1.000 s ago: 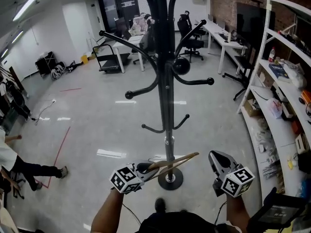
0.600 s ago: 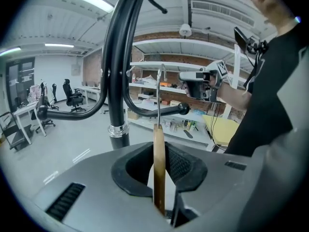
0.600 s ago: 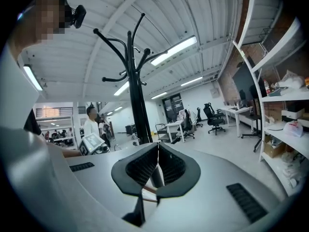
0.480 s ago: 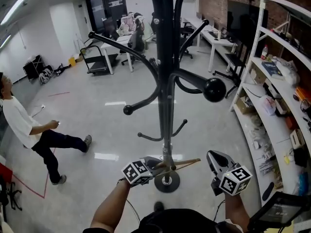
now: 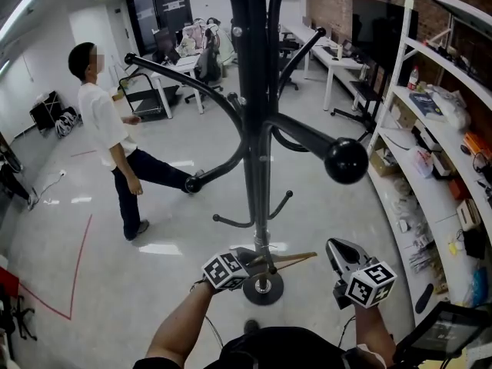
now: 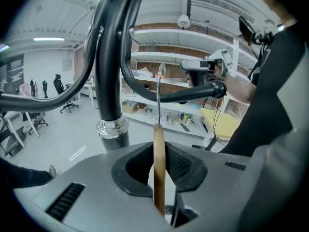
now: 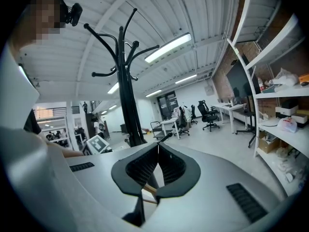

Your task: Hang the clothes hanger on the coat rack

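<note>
The left tool (image 5: 250, 262), clamped on the wooden clothes hanger (image 5: 290, 259), has sunk low beside the pole of the coat rack (image 5: 257, 129), so nothing hangs yet. The right tool (image 5: 343, 250), closed and empty, waits right of that pole.

Left claw (image 5: 248, 261) with the clothes hanger (image 5: 292, 259) has shifted right and lower, closer to the coat rack (image 5: 257, 129) pole. The hanger lies flatter. Person (image 5: 104, 125) has walked from the left edge to mid-floor.
</note>
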Action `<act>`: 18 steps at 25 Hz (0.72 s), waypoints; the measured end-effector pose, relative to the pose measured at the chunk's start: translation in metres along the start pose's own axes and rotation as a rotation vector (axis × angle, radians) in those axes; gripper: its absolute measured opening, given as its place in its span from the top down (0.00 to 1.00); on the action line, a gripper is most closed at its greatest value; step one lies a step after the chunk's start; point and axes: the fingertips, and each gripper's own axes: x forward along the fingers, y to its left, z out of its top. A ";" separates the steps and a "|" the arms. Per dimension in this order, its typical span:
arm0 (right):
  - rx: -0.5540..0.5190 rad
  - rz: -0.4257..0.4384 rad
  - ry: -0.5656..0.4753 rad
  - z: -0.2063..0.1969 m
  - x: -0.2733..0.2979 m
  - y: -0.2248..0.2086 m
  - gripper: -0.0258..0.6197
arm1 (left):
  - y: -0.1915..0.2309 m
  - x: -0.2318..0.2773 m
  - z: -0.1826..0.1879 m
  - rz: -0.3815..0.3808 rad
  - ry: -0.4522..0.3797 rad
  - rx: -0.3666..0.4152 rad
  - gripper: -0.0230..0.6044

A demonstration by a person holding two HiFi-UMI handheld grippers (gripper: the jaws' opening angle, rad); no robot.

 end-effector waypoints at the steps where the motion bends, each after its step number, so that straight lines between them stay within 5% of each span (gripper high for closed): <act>1: 0.005 0.000 -0.002 0.000 0.001 0.000 0.95 | 0.001 0.001 -0.001 0.003 0.007 0.001 0.88; 18: 0.027 -0.004 0.012 -0.008 0.006 -0.007 0.95 | 0.004 0.018 -0.020 -0.011 0.070 -0.001 0.88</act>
